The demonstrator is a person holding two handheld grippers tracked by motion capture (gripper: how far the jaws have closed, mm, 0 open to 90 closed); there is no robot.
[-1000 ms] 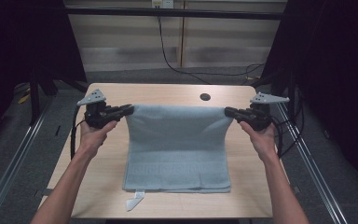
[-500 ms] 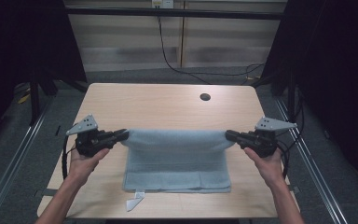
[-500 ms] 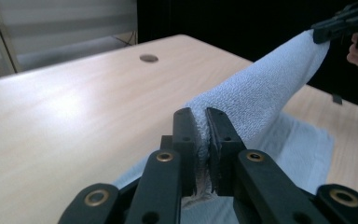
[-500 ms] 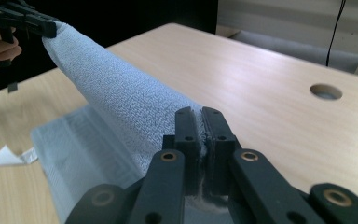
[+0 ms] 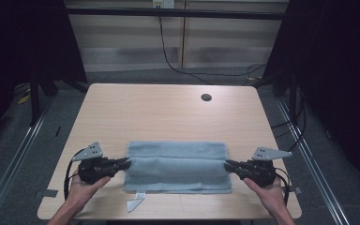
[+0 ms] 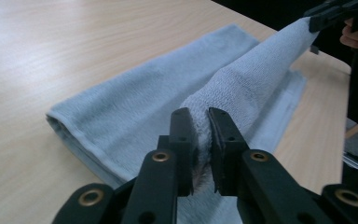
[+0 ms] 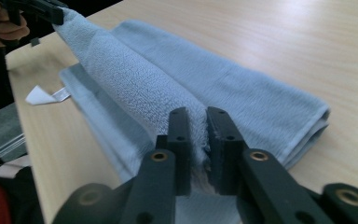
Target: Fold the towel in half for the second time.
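In the high view, the light blue folded terry towel (image 5: 177, 166) lies on the near part of the pale wooden table (image 5: 168, 112), its long axis running from the left gripper (image 5: 123, 163) to the right gripper (image 5: 229, 164), one at each end. Earlier the carried edge was farther back and higher; now it is low, near the front edge.

In the left gripper view, the jaws have just been opening, but the towel fold (image 6: 242, 88) is between them and the pads seem to touch it.

In the right gripper view, it is the same: the towel (image 7: 140, 88) is between jaws that have just been opening.

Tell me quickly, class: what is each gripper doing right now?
Left gripper: jaws just easing open, towel edge between them, pads touching it.
Right gripper: the same, jaws just easing open with the towel's other end between them.
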